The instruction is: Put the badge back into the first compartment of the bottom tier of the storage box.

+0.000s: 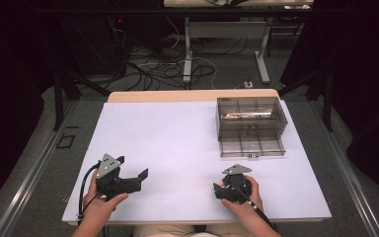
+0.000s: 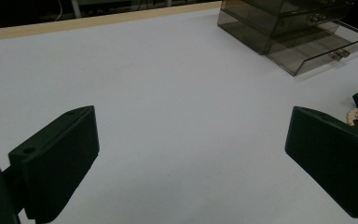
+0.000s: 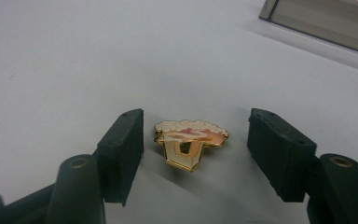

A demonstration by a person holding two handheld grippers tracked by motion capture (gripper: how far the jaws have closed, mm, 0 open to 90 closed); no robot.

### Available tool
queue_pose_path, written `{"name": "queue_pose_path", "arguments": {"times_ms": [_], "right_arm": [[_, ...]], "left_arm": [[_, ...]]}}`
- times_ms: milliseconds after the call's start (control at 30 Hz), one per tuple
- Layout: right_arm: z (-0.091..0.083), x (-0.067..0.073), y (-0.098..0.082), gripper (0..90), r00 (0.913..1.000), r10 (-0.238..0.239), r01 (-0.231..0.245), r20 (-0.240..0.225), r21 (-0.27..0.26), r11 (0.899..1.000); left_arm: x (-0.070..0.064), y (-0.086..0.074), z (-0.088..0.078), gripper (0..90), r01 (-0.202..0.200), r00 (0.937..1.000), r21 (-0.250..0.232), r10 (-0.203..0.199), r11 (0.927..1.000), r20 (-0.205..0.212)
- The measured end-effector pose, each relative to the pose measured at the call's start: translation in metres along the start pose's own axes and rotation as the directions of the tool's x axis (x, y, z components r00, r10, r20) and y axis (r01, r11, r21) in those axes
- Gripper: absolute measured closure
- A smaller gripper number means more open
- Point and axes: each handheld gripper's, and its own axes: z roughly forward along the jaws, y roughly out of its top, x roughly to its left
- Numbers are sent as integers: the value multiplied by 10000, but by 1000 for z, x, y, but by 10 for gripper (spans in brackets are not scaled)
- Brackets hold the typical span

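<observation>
Resting on the white table surface (image 1: 177,143), the smoked-plastic drawer unit (image 1: 250,118) serves as the reference landmark; it stands toward the far right of the table, with its lower drawer (image 1: 251,145) pulled out toward the person. The right gripper (image 1: 229,190) sits on the near side of the drawer unit, close to the table's front edge and well apart from the open drawer. Its jaws are spread, with an enamel pin (image 3: 189,142) lying flat on the table between them, touching neither jaw. The pin is gold-rimmed, with a white and pink top over a cream body. The left gripper (image 1: 135,168) is held far to the left of the drawer unit, near the front edge, jaws spread wide with bare table between them. Nothing lies between either gripper and the drawer unit. Beyond the table's far edge, cables (image 1: 163,66) lie on the floor around a metal table leg (image 1: 187,54).
</observation>
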Motion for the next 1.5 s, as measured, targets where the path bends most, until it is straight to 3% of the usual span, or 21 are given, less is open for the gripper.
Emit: {"name": "queue_pose_path", "arguments": {"times_ms": [367, 667, 700, 900, 1100, 1500], "right_arm": [[-4, 0, -1, 521, 10000, -56, 56, 81, 43, 10000], [-4, 0, -1, 524, 10000, -42, 42, 38, 43, 10000], [-5, 0, -1, 525, 10000, -64, 63, 47, 257, 9997], [-4, 0, -1, 525, 10000, -47, 47, 47, -1, 10000], [-5, 0, -1, 525, 10000, -69, 68, 69, 240, 9997], [-5, 0, 0, 559, 10000, -68, 69, 68, -59, 10000]], "left_arm": [[-1, 0, 0, 32, 20, 10000, 38, -20, 10000, 14], [0, 0, 0, 33, 8, 10000, -8, -8, 10000, -2], [0, 0, 0, 33, 8, 10000, -8, -8, 10000, -2], [0, 0, 0, 33, 26, 10000, -6, -26, 10000, -10], [0, 0, -1, 33, 4, 10000, 27, -4, 10000, -22], [0, 0, 0, 34, -24, 10000, 5, 24, 10000, -20]]}}
